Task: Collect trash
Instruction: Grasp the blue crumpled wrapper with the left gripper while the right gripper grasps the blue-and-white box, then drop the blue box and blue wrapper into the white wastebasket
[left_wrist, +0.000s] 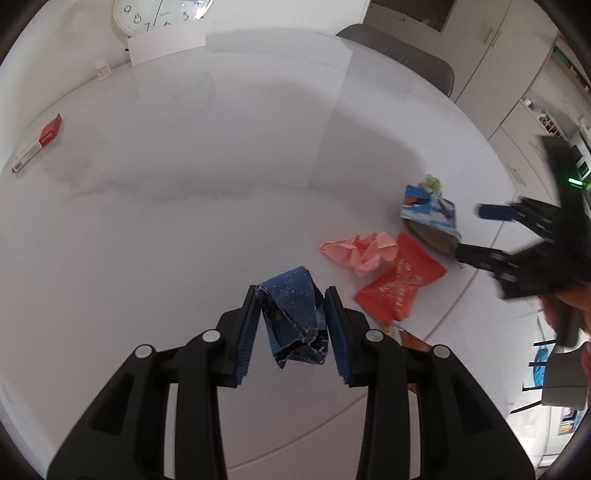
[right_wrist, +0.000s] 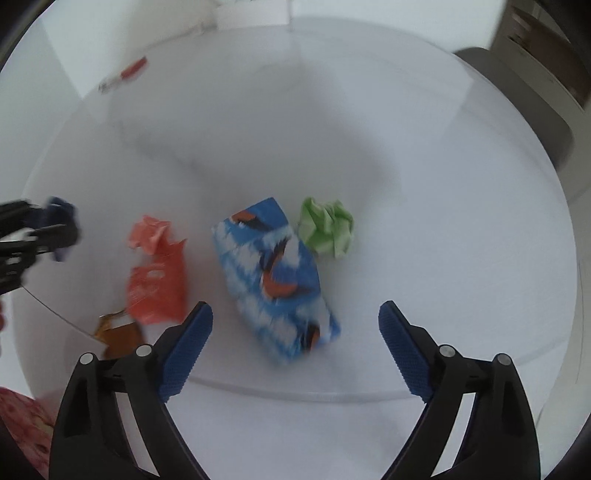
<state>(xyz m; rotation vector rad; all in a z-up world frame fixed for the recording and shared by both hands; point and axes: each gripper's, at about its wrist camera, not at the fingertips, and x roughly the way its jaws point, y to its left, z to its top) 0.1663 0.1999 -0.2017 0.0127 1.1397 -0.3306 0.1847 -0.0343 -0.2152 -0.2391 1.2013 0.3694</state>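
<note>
White tabletop (left_wrist: 184, 184) fills both views, a round glossy surface with a clock (left_wrist: 162, 14) propped at its far edge and a grey chair (left_wrist: 406, 55) beyond. Our left gripper (left_wrist: 291, 325) is clamped on a crumpled dark blue dotted wrapper (left_wrist: 295, 317), pads pressing both sides, and the wrapper looks lifted clear of the table. Our right gripper (right_wrist: 295, 347) stands spread wide with nothing between its pads, poised over a blue and white snack carton (right_wrist: 277, 277) marked with orange, which lies flat on the table near the front edge.

Just beside the carton on its far right sits a green paper ball (right_wrist: 327, 229); to its left lie a red-orange wrapper (right_wrist: 157, 288) and, touching that, a pink crumpled tissue (left_wrist: 360, 253). A small brown wrapper (right_wrist: 118, 328) lies at the table edge, and a red and white box (left_wrist: 37, 144) rests well apart on the far side.

To take the carton well, we should come straight down and straddle its narrow width, since its length probably exceeds our reach. We keep the pads off the green ball and the red-orange wrapper. The right view is blurred, so the carton's exact angle is uncertain; we settle first, then close on it
</note>
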